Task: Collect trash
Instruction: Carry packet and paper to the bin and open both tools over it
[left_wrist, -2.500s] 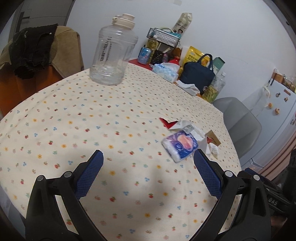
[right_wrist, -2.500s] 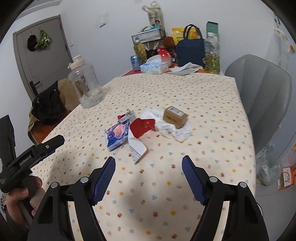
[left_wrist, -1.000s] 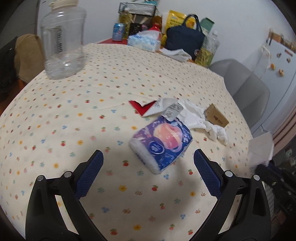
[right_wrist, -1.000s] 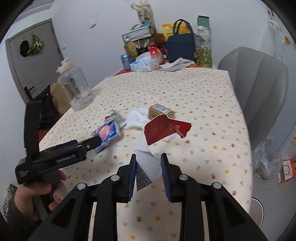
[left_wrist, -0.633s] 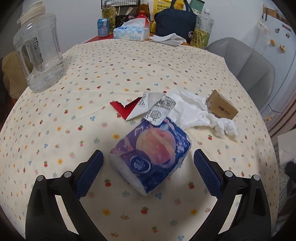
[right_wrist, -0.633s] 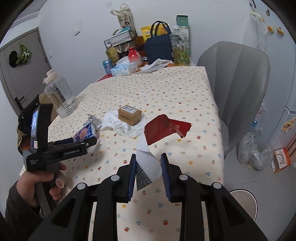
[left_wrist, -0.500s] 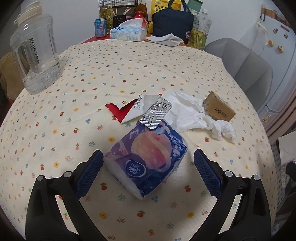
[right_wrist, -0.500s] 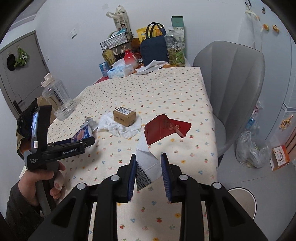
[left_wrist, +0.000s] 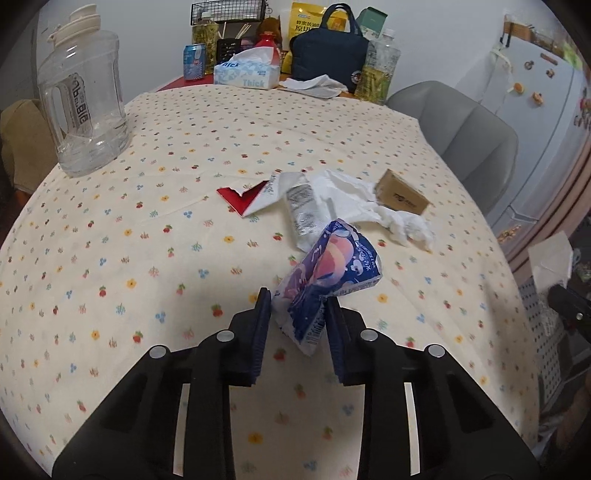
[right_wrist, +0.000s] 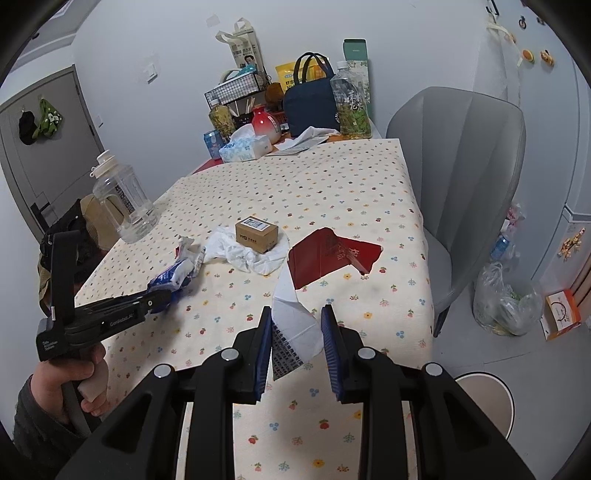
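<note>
Left wrist view: left gripper (left_wrist: 297, 306) closing on blue tissue pack (left_wrist: 328, 273), right gripper (right_wrist: 295, 325) clamping torn red-and-white paper (right_wrist: 317, 269); at twelve o'clock on tablecloth (left_wrist: 147, 206), left uncollected: crumpled tissue (left_wrist: 354, 203), cardboard box (left_wrist: 400, 195), red scrap (left_wrist: 243, 195).

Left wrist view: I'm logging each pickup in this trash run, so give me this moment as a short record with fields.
left tongs: closing on the blue tissue pack
right tongs: shut on the torn red-and-white wrapper
still on table: crumpled white tissue, small cardboard box, foil sachet, red paper scrap
not trash: clear water jug
</note>
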